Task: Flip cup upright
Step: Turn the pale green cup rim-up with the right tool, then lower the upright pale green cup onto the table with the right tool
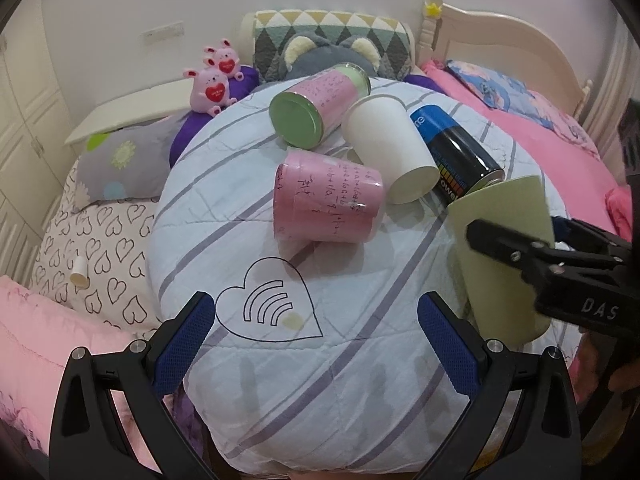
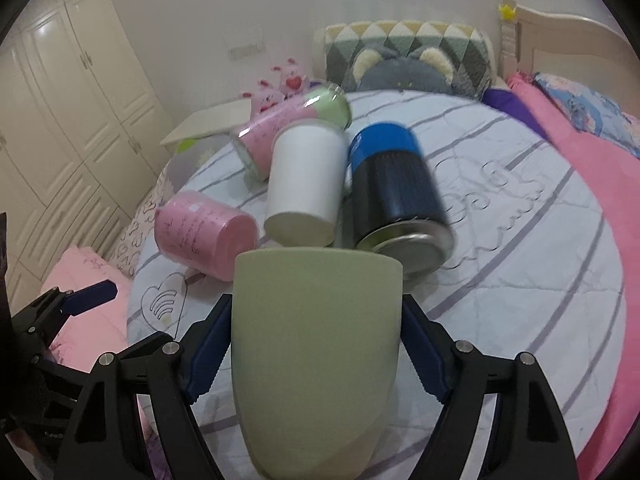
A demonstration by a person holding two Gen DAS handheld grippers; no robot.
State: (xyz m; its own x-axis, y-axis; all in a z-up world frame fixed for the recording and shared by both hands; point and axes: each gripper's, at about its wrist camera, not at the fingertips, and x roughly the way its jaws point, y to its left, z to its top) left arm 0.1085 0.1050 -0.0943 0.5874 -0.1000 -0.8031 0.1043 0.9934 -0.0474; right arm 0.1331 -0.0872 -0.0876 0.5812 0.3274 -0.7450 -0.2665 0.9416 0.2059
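Note:
A pale green cup (image 2: 316, 356) is held between the blue pads of my right gripper (image 2: 316, 336), rim end pointing away from the camera. In the left wrist view the same cup (image 1: 500, 248) stands at the right over the quilt with the right gripper (image 1: 508, 240) clamped on it. My left gripper (image 1: 316, 332) is open and empty above the heart print on the quilt (image 1: 272, 304), near the front edge.
On the pale blue striped quilt lie a pink cup (image 1: 328, 204), a white paper cup (image 1: 390, 148), a pink and green jar (image 1: 316, 112) and a blue and black can (image 1: 456, 148), all on their sides. Plush toys (image 1: 214, 80) and pillows sit behind.

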